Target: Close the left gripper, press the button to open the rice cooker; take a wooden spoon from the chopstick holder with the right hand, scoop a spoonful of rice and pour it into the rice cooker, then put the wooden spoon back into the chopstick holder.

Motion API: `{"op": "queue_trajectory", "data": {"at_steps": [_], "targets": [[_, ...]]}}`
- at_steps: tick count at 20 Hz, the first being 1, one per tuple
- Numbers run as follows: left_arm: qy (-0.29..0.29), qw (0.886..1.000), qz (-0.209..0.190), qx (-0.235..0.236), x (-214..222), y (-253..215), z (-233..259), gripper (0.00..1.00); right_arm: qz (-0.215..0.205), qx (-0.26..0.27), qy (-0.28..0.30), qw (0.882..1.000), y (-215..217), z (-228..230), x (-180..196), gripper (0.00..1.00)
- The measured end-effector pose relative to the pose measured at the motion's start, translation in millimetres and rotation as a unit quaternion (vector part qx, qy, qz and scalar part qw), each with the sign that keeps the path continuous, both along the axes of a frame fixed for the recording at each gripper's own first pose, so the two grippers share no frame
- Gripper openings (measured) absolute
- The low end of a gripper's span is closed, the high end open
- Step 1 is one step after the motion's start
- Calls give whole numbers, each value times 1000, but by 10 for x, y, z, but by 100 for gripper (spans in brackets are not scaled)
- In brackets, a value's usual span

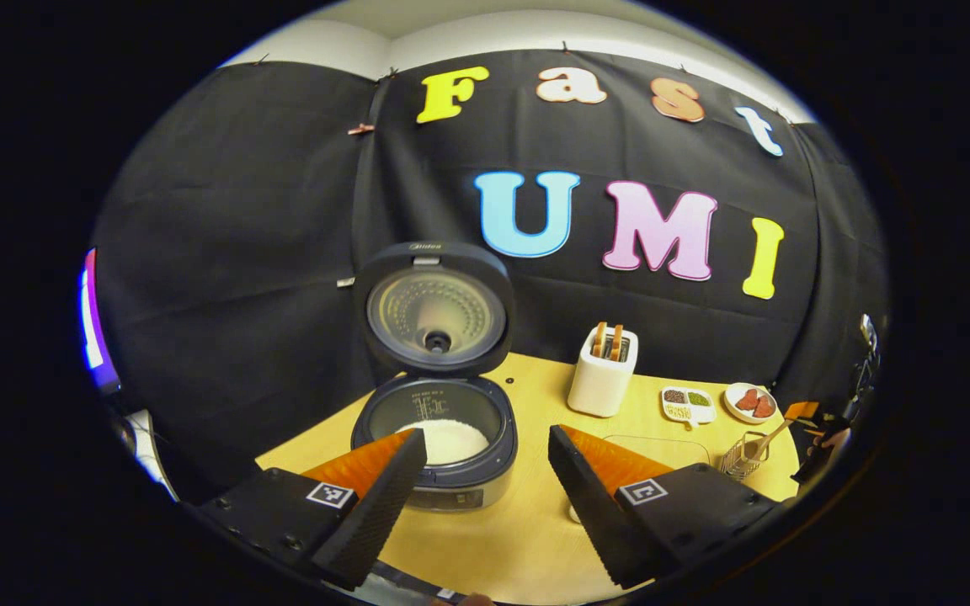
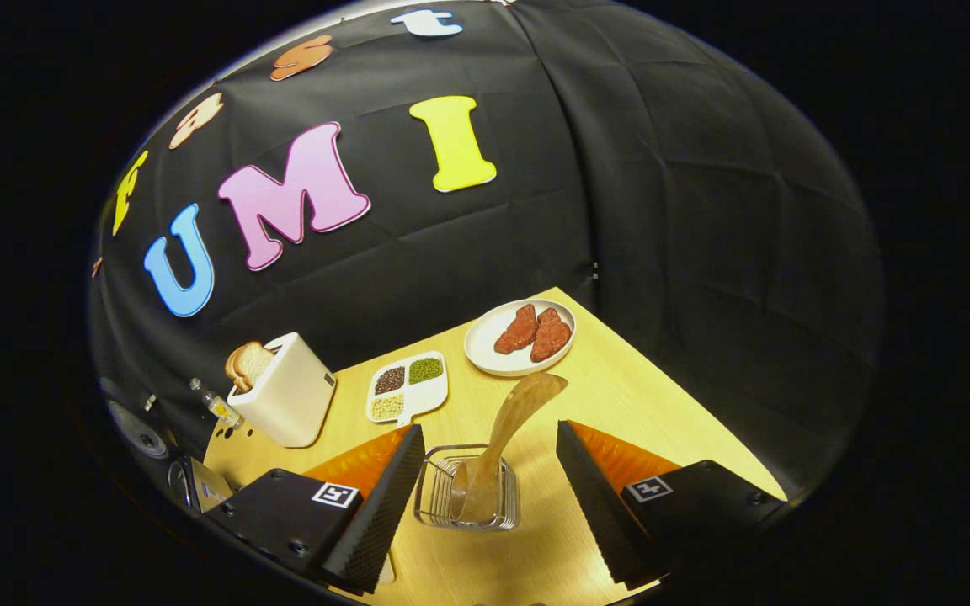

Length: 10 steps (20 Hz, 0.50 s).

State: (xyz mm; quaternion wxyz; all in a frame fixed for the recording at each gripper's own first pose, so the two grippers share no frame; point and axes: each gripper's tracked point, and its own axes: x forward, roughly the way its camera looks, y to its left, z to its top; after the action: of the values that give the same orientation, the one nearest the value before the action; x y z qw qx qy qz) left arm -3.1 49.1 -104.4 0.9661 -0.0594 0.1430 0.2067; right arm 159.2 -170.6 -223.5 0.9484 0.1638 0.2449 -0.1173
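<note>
The rice cooker (image 1: pixel 451 471) stands with its lid (image 1: pixel 434 307) raised, and white rice (image 1: pixel 450 439) lies in its pot. My left gripper (image 1: pixel 487 436) is open just in front of it, holding nothing. The wooden spoon (image 2: pixel 512 421) stands bowl-up in the wire chopstick holder (image 2: pixel 468 497). My right gripper (image 2: pixel 489 431) is open, one finger on each side of the holder, with no contact on the spoon. In the left gripper view the chopstick holder (image 1: pixel 740 459) and spoon (image 1: pixel 770 436) sit at the far right, with the right gripper (image 1: pixel 812 421) beside them.
A white toaster (image 1: pixel 603 374) (image 2: pixel 287 400) with bread stands at the back. Beside it are a divided dish of beans (image 2: pixel 407 385) (image 1: pixel 687 406) and a white plate (image 2: pixel 485 349) with red pieces. The yellow table (image 2: pixel 620 396) ends close to the right of the holder.
</note>
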Motion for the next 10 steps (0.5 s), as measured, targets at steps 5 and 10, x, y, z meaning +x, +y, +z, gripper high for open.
{"op": "queue_trajectory", "data": {"at_steps": [5, 10], "targets": [[32, 998, 32, -40, -158, -52, -366, 95, -32, 57, 25, 998, -98, -321, 259, 99], [48, 997, 39, -53, -156, -160, -534, 95, -51, 94, 33, 994, -153, -447, 456, 74]]}}
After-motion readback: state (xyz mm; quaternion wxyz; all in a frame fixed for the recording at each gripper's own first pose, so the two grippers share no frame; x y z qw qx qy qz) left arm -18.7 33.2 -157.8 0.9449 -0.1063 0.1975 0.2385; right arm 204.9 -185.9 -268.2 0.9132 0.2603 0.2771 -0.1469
